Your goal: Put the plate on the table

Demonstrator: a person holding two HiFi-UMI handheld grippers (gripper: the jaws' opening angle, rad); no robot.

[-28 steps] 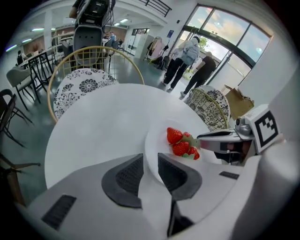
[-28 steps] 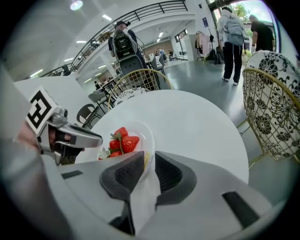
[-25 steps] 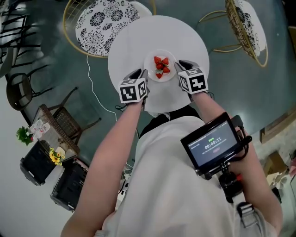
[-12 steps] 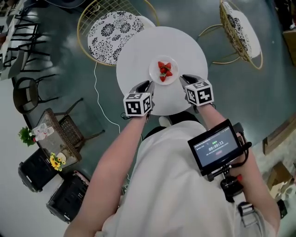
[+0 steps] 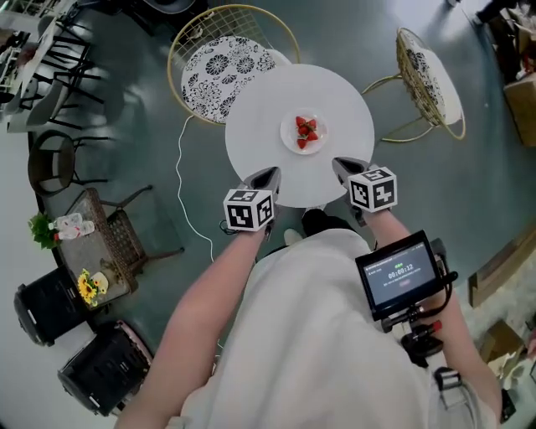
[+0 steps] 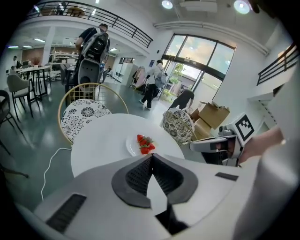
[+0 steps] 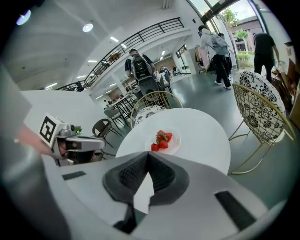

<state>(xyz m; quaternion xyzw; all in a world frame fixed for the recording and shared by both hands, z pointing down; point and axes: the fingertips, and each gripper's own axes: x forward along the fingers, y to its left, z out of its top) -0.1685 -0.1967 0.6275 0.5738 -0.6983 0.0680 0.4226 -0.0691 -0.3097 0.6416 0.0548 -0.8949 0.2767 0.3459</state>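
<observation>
Over the near edge of the round white table [image 5: 260, 126], the left gripper [image 5: 268, 177] and right gripper [image 5: 343, 166] each have their jaws pressed together, holding nothing. Both forearms reach forward, side by side. Beyond and between the grippers, apart from both, the plate [image 5: 288, 135] of strawberries [image 5: 307, 131] rests near the table's middle.

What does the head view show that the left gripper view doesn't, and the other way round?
Head view only: the screen at the person's chest, the yellow flowers. Left gripper view only: the glass doors, the balcony railing, ceiling lights. Both: the white table, the plate of strawberries, the patterned chair, the right gripper.
</observation>
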